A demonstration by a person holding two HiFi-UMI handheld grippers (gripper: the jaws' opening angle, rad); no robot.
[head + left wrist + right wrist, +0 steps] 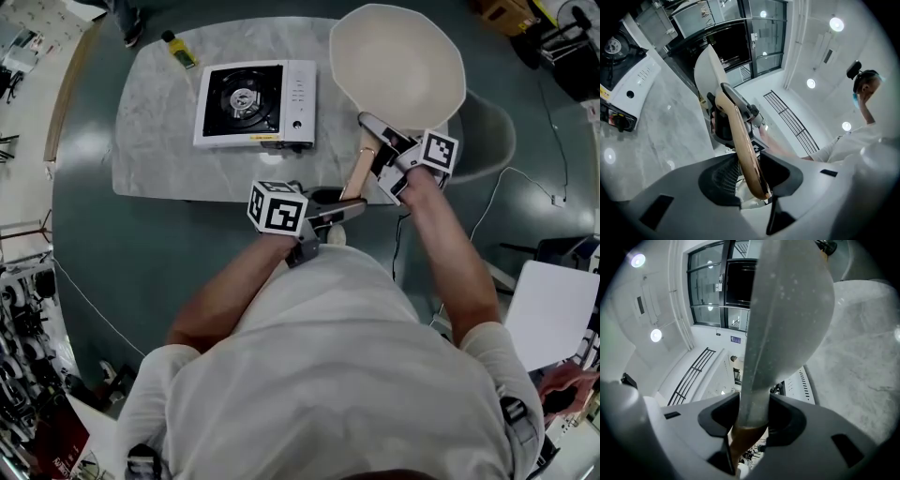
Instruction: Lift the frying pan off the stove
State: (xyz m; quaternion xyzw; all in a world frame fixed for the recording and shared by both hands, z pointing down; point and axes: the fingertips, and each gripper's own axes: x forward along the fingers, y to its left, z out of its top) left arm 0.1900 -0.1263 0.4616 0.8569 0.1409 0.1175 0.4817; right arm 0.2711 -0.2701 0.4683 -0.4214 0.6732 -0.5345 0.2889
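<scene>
- Two grippers are holding one handle (357, 173). The left gripper (328, 214) is pinching the near, rounded end of the wooden part. The right gripper (380, 141) is clamping further along, where the grey metal neck is joining the wood.
- In the left gripper view the pads are pressing on both sides of the wooden handle (743, 150), and the jaws are standing partly apart around it.
- In the right gripper view the jaws are gripping the neck (752, 413) in the same way, and the pan's grey underside (792, 301) is rising just beyond them.
- The frying pan (398, 66) is not sitting on the stove (253, 103). It is hanging to the right of the stove, over the far right corner of the marble table (159, 150) and partly past its edge.
- The handle's long axis is running from the person's body forward and a little to the right, toward the bowl. The right gripper is therefore nearer to the bowl, and I judge that it is carrying most of the weight, while the left one is steadying the tail end.
- The pan is showing a pale cream inside with nothing in it.
- The stove's burner is bare, with no pot standing on it.
- A small yellow bottle (180, 49) is lying on the table behind the stove, well apart from both grippers.
- I am judging that the lift is already done and only a place to put the pan is needed next.
</scene>
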